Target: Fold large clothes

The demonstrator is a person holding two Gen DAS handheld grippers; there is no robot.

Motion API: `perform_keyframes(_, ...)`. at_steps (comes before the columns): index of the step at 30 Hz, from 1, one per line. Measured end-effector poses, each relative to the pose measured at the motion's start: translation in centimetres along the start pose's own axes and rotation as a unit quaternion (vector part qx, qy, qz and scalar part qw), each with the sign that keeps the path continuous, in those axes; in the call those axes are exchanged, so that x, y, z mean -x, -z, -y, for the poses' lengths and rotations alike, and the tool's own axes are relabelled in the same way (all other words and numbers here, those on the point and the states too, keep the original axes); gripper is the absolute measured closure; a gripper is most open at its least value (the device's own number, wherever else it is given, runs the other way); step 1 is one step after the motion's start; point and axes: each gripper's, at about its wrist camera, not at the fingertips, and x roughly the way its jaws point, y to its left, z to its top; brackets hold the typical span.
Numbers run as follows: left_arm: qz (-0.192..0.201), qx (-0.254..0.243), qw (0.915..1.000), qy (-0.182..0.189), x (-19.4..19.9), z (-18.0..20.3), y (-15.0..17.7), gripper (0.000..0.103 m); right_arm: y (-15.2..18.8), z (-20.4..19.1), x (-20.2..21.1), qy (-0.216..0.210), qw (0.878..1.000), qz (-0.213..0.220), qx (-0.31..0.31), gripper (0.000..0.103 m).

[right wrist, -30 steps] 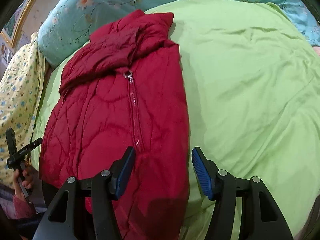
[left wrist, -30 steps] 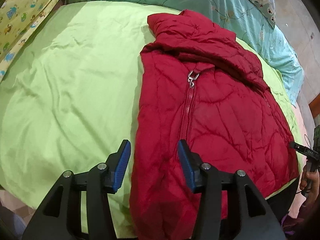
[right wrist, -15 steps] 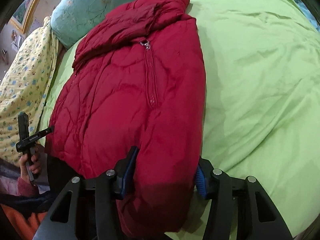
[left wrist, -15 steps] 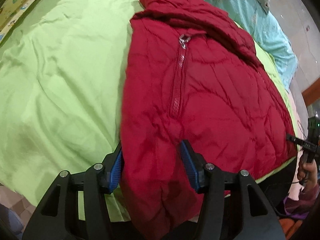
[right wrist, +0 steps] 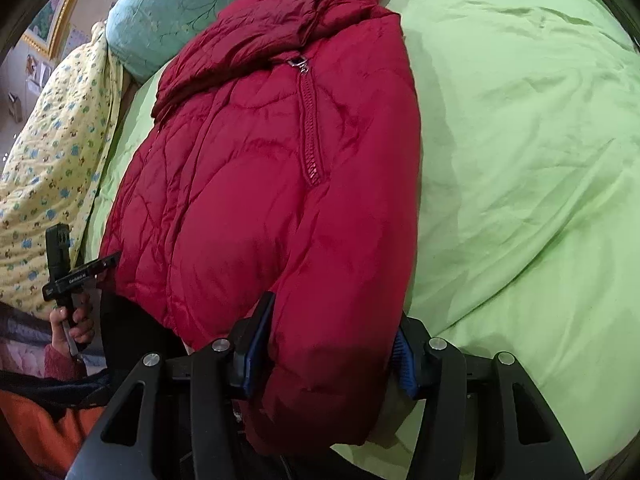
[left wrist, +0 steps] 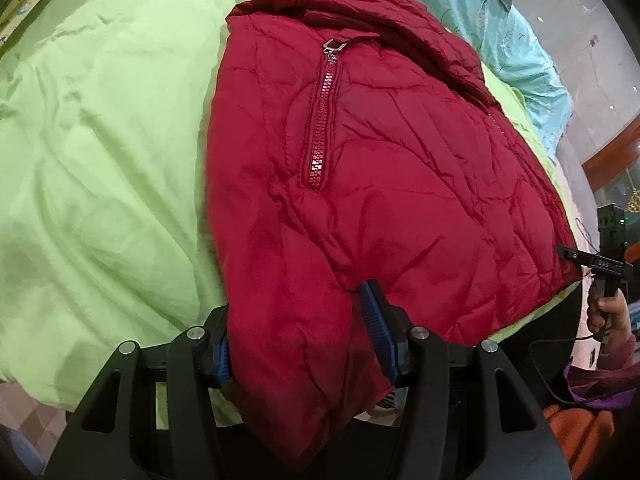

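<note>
A red quilted puffer jacket (left wrist: 380, 184) lies zipped and partly folded on a light green bed cover (left wrist: 100, 160); it also shows in the right wrist view (right wrist: 248, 184). My left gripper (left wrist: 300, 332) is open with its blue-padded jaws around the jacket's near hem corner. My right gripper (right wrist: 332, 344) is open, its jaws likewise straddling the hem at the other corner. The hem hangs over the bed's near edge. The jaws are wide and the thick fabric fills the gap.
A teal floral quilt (left wrist: 500, 20) lies behind the jacket. A yellow patterned blanket (right wrist: 48, 160) lies at the left in the right wrist view. The green cover (right wrist: 520, 160) spreads beside the jacket. The other gripper's handle and the hand holding it show at each view's edge (left wrist: 608, 256).
Both grippers moved forward and down onto the jacket's near hem. The hem now sits between the jaws of each; a second ago both were short of it.
</note>
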Motion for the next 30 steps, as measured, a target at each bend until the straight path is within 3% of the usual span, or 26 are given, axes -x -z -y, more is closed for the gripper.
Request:
perform_keyframes(1, 0.002, -0.003, 1.0, 0.003, 0.1, 0.1, 0.0, 0.06, 0.0, 0.0, 0.0, -0.002, 1.0, 0.0, -0.001, 0.055)
perform_keyframes(2, 0.007, -0.01, 0.9999, 0.005, 0.3, 0.3, 0.1, 0.072, 0.0, 0.0, 0.0, -0.006, 1.0, 0.0, -0.002, 0.059)
perform_keyframes(4, 0.014, -0.021, 0.9997, 0.0, 0.6, 0.9, 0.1, 0.078, 0.0, -0.2, 0.2, -0.016, 1.0, 0.004, 0.0, 0.07)
perform_keyframes(6, 0.026, -0.03, 0.9992, -0.003, 1.1, 1.4, 0.1, 0.085, 0.0, -0.5, 0.5, -0.024, 1.0, 0.012, 0.003, 0.075)
perform_keyframes(16, 0.102, -0.016, 0.9941, 0.034, 5.5, 1.7, -0.1, 0.089, 0.1, -0.7, 2.9, -0.107, 0.993, 0.059, -0.002, 0.082)
perform_keyframes(22, 0.145, -0.019, 0.9882, 0.045, 7.8, 2.3, -2.3, 0.089, -1.3, -1.0, 4.6, -0.157, 0.982, 0.103, -0.001, 0.083)
perform_keyframes(30, 0.208, -0.022, 0.9761, 0.06, 10.6, 3.4, -6.4, 0.089, -3.7, -1.1, 7.2, -0.191, 0.966, 0.172, -0.006, 0.083)
